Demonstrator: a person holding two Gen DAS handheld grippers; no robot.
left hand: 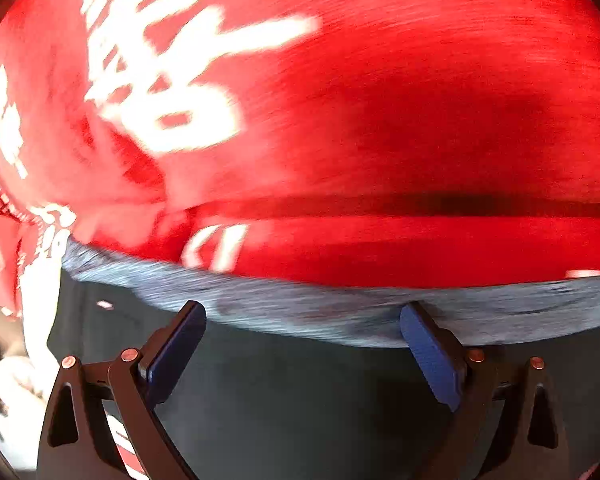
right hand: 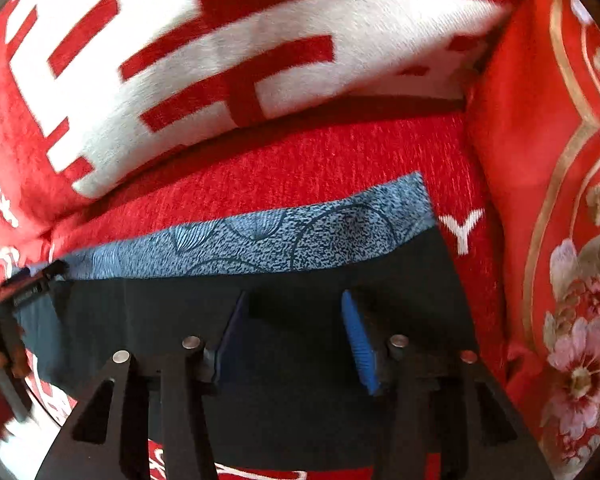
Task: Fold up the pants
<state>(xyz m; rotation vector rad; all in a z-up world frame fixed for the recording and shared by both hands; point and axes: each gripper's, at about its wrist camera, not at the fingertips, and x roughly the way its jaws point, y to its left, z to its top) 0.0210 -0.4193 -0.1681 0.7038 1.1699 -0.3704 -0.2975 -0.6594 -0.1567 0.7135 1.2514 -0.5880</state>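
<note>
One red blanket (right hand: 340, 152) with white lettering covers the surface. One white-and-red pillow (right hand: 204, 40) and one floral red cushion (right hand: 548, 200) lie behind. One pair of dark pants (right hand: 284, 320) with a blue patterned waistband (right hand: 300, 236) lies flat on it. Two grippers: left gripper (left hand: 302, 316) spread wide, holding nothing; right gripper (right hand: 294, 300) moderately open, empty, over the pants.

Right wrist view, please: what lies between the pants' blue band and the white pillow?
Only bare red cover lies between the blue band and white pillow, in the right wrist view.
</note>
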